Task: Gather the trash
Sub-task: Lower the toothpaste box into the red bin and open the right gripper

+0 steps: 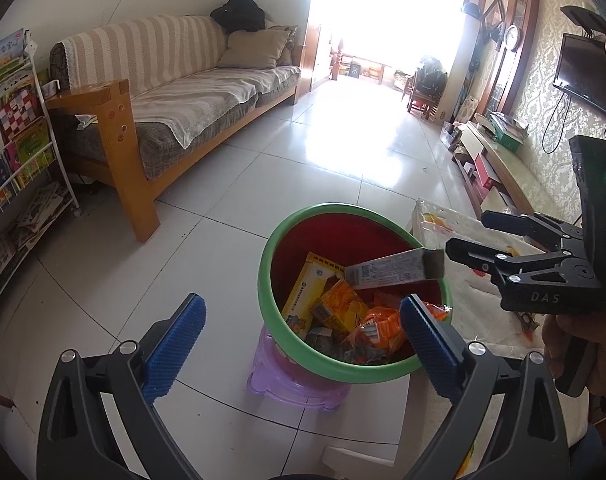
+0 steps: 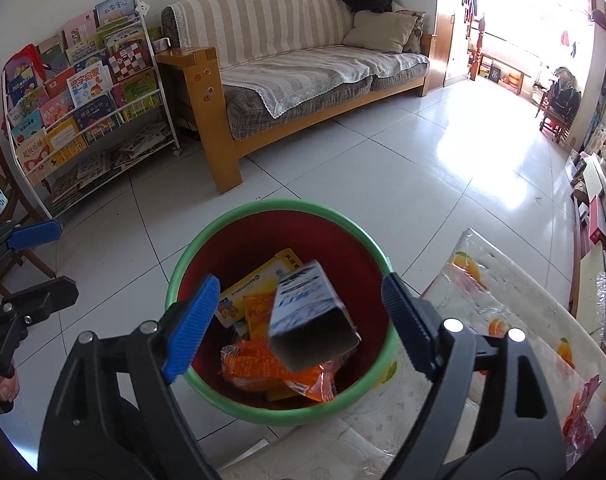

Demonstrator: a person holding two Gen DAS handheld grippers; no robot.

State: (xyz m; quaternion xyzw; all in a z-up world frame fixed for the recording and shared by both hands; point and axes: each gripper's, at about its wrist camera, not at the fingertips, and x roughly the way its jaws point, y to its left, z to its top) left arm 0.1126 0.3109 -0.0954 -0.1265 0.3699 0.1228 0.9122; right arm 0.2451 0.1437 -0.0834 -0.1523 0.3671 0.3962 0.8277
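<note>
A red bin with a green rim [image 1: 303,348] [image 2: 191,256] stands on a purple stool [image 1: 275,384] on the floor. It holds a yellow box [image 1: 307,288], orange wrappers [image 2: 263,364] and other packets. A long white carton [image 2: 311,320] [image 1: 395,270] is in the air over the bin mouth, between the open right jaws and touching neither. My right gripper [image 2: 299,320] [image 1: 463,236] is open just above the bin. My left gripper [image 1: 303,332] is open and empty, in front of the bin.
A table with a fruit-print cloth [image 2: 503,320] [image 1: 463,232] lies right of the bin. A wooden sofa [image 1: 175,96] and a book rack [image 2: 83,92] stand at the back left. A TV bench [image 1: 499,160] runs along the right wall. White tile floor [image 1: 343,140] lies between.
</note>
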